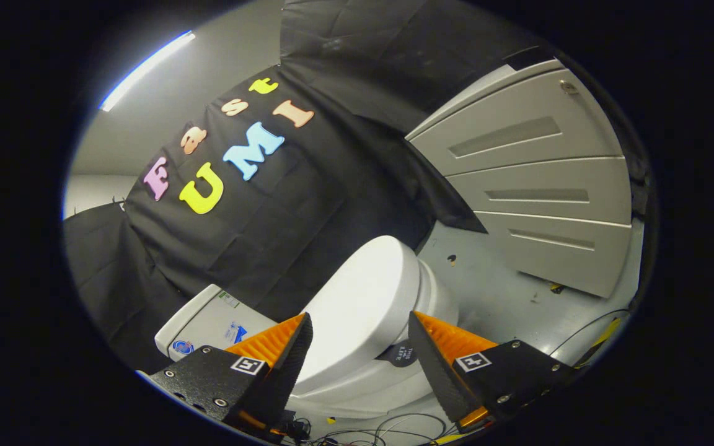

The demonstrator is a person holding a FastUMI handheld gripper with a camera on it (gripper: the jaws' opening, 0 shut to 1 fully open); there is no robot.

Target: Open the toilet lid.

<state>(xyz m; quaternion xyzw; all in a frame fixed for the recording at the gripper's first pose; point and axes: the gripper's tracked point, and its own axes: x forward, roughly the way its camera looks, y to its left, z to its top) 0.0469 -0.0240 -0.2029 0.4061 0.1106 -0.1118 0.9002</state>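
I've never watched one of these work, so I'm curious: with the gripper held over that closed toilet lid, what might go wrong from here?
The gripper is open, its fingers spread wide with the closed toilet lid just ahead of them, touching nothing.

1. The lid looks smooth and rounded, so the fingers could slip off its edge.
2. Loose cables lie on the floor below the fingers and might snag.
3. The view is strongly tilted, so a skewed approach may catch the tank instead.
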